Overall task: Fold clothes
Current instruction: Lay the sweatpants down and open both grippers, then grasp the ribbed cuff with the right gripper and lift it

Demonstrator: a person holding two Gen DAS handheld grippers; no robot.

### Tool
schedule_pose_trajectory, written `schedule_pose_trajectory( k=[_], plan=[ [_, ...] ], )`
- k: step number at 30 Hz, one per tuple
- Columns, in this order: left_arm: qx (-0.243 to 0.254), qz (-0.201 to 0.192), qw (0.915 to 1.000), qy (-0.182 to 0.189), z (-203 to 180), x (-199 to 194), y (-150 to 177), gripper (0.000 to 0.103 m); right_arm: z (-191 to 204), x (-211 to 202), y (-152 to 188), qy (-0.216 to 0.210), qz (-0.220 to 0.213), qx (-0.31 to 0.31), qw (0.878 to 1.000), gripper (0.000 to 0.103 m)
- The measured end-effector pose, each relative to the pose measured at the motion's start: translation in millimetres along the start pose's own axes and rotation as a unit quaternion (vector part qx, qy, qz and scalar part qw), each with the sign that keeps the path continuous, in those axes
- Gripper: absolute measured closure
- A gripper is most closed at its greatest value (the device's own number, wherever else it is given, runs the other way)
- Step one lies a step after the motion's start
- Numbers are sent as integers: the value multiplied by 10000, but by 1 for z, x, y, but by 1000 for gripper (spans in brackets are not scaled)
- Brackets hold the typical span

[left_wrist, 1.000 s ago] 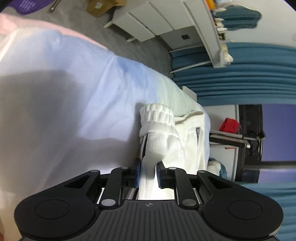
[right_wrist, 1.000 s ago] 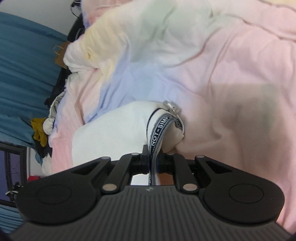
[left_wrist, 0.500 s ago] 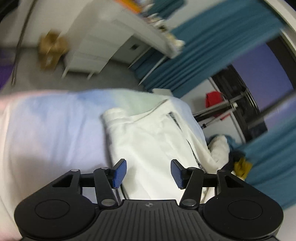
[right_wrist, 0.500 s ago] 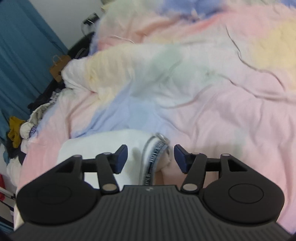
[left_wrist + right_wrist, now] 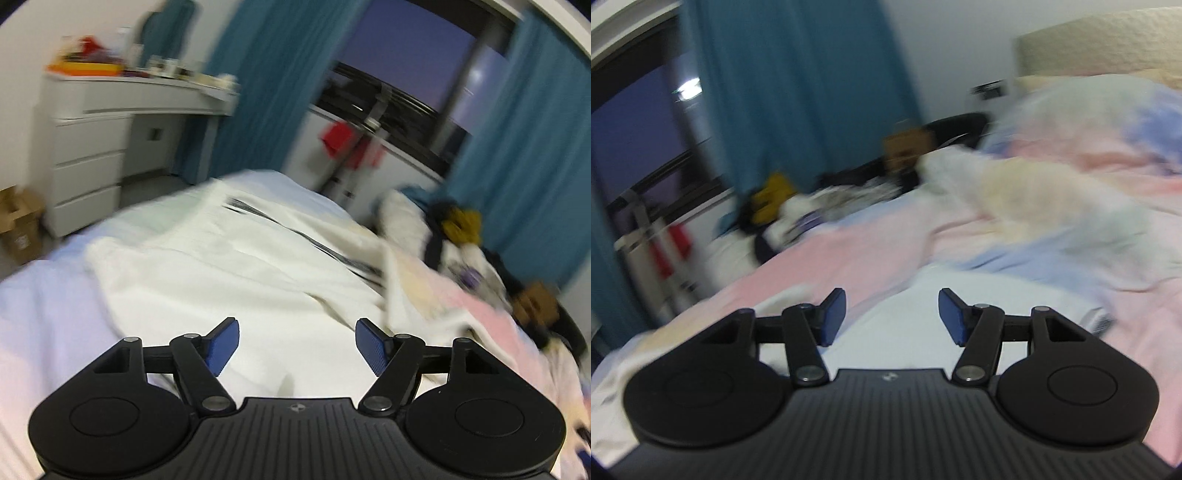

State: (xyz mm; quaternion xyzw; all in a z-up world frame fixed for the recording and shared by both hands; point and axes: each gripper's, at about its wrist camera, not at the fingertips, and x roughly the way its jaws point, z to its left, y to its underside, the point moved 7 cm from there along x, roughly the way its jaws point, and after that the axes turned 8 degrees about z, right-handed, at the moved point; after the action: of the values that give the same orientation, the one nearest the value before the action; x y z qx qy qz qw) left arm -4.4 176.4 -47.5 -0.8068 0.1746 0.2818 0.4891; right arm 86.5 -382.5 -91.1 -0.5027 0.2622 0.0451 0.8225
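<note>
A white garment point(image 5: 229, 258) with a dark printed band lies spread on the pastel bed cover point(image 5: 40, 306). In the left wrist view my left gripper point(image 5: 297, 349) hovers above its near edge, jaws still opening, nothing between the blue pads point(image 5: 221, 345). In the right wrist view the same white garment point(image 5: 997, 299) lies below my right gripper point(image 5: 892, 314), which stands open and empty above it. A striped band point(image 5: 1099, 321) shows at the garment's right edge. Both views are blurred by motion.
A heap of other clothes point(image 5: 798, 214) lies at the bed's far side by blue curtains point(image 5: 798, 92). White drawers point(image 5: 85, 155) and a cardboard box point(image 5: 18, 225) stand left of the bed. A crumpled duvet point(image 5: 1052, 192) rises at the right.
Both grippers let go of the white garment, opened, rose and rolled upright. The garment now lies flat on the bed below them.
</note>
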Motion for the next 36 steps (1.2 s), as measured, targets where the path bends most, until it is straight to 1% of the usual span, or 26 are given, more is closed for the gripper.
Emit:
schedule_pose_trajectory(
  k=[3,5,10,15,16,18,21,24,28,30,31,32,34,36],
  plan=[
    [518,8,9986,129,-32,9,6,32,20,9,10,-583,344,-181,9975,44],
    [743,43,9970,211,-52,17,11,32,33,15,17,-878,543,-343,9941,44],
    [1325,193,9905,322,-92,42,27,32,63,31,30,-1406,853,-543,9849,44],
    [1646,436,9846,402,-118,75,39,32,82,57,38,-1938,1211,-348,9729,44],
    [1771,518,9819,432,-123,82,43,32,85,66,41,-2076,1384,-269,9680,44],
    [1951,645,9777,433,-128,98,50,32,90,87,50,-2381,1875,-40,9530,44],
    [1896,806,9770,556,-124,111,57,32,86,120,63,-2716,2518,544,9273,44],
    [1863,815,9771,633,-120,118,60,32,81,149,69,-2885,2928,1356,9015,44],
    [1567,976,9799,761,-111,127,61,32,80,178,69,-3005,3216,2384,8657,44],
    [1500,1044,9800,790,-108,133,63,32,81,189,69,-2946,3233,2675,8586,44],
    [1500,1074,9797,788,-107,135,64,32,81,195,71,-2865,3274,2821,8551,46],
    [1514,1112,9792,764,-106,138,66,32,79,200,73,-2763,3324,3009,8501,46],
    [1455,1240,9789,715,-102,145,71,32,76,205,74,-2726,3255,3411,8387,46],
    [1328,1439,9777,764,-97,151,76,32,74,211,73,-2650,3247,3524,8367,46]
  ],
)
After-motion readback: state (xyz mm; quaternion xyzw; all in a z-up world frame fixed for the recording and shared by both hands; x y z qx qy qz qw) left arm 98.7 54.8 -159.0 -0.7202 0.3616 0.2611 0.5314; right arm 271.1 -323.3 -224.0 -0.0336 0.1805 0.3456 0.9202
